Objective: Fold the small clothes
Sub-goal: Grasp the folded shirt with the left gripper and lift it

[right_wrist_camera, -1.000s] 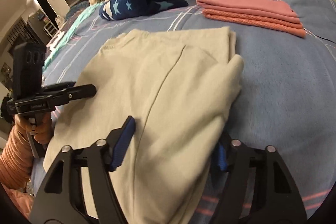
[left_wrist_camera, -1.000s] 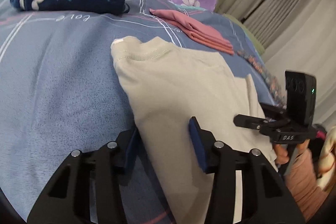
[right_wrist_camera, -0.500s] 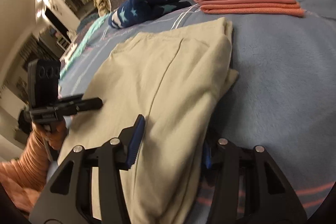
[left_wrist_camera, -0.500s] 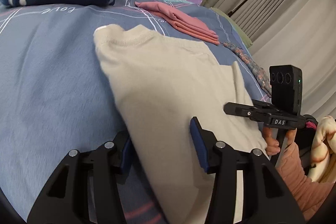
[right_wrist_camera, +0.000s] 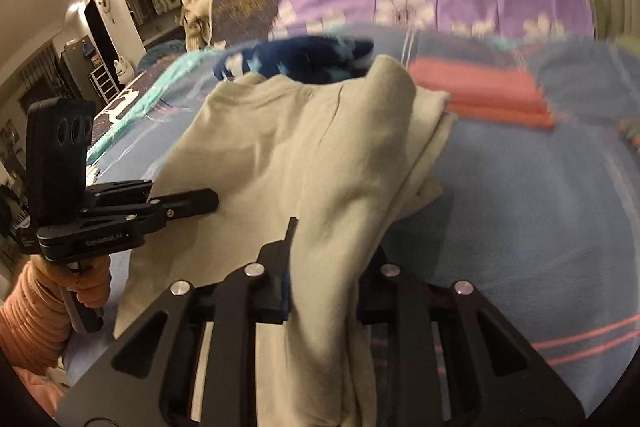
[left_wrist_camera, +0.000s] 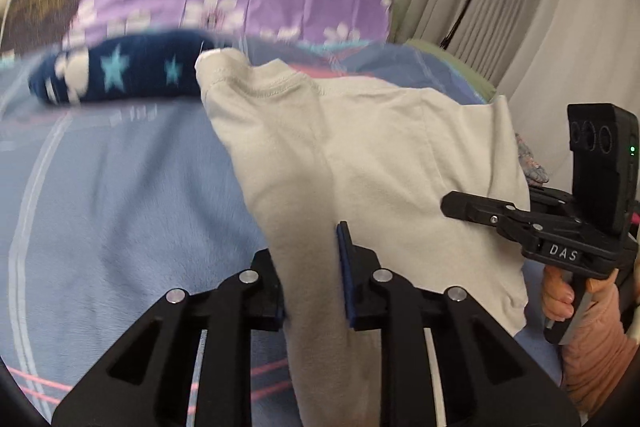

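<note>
Mid-fold on the beige T-shirt [left_wrist_camera: 360,147], lying along the blue bedspread [left_wrist_camera: 120,187] with its near hem lifted. Left gripper [left_wrist_camera: 310,267] pinched tight on the left hem corner, right gripper [right_wrist_camera: 324,267] clamped on the right corner, cloth bunched between both sets of blue pads. Collar end resting just short of the navy star-print bundle [left_wrist_camera: 120,75]; pink folded stack [right_wrist_camera: 480,95] beyond. Next, likely: both corners carried forward together, kept level, laid onto the collar edge, then released.

The right claw [left_wrist_camera: 448,205] carried the letters "DAS" on its body; the left claw [right_wrist_camera: 214,197] carried a small line, too blurred to read surely.
</note>
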`<state>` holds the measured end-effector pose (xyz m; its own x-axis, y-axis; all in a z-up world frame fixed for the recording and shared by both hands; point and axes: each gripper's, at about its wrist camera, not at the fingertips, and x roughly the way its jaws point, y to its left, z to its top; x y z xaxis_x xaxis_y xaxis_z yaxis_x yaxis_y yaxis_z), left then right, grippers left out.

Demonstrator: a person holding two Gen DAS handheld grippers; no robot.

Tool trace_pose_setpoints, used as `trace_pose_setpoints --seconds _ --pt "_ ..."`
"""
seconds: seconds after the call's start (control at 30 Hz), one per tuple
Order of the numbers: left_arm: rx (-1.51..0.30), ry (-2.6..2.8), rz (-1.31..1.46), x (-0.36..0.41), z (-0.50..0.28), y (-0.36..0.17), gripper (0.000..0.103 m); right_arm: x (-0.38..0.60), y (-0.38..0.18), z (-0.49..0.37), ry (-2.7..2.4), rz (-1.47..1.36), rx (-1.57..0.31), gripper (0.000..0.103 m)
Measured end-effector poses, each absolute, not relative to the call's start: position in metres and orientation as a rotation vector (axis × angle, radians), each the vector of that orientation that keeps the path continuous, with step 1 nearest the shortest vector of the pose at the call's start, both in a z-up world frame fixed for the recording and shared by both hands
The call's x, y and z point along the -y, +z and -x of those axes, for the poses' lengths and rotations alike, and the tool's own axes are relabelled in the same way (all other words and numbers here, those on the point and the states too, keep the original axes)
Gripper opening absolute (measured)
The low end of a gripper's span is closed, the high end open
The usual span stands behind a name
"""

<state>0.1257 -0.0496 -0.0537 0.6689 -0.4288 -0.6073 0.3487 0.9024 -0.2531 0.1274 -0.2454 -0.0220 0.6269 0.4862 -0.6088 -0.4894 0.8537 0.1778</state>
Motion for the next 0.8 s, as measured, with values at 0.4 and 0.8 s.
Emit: trace_pose_setpoints --seconds 0.4,0.8 --pt "-0.561 -0.528 0.053 0.099 -0.084 0.008 0.021 0.283 0.037 -0.051 0.427 0.074 -0.501 0.022" --pt "-0.573 -0.631 -0.056 0.183 -0.09 0.022 0.021 0.364 0.035 -0.031 0.291 -0.01 -0.503 0.022"
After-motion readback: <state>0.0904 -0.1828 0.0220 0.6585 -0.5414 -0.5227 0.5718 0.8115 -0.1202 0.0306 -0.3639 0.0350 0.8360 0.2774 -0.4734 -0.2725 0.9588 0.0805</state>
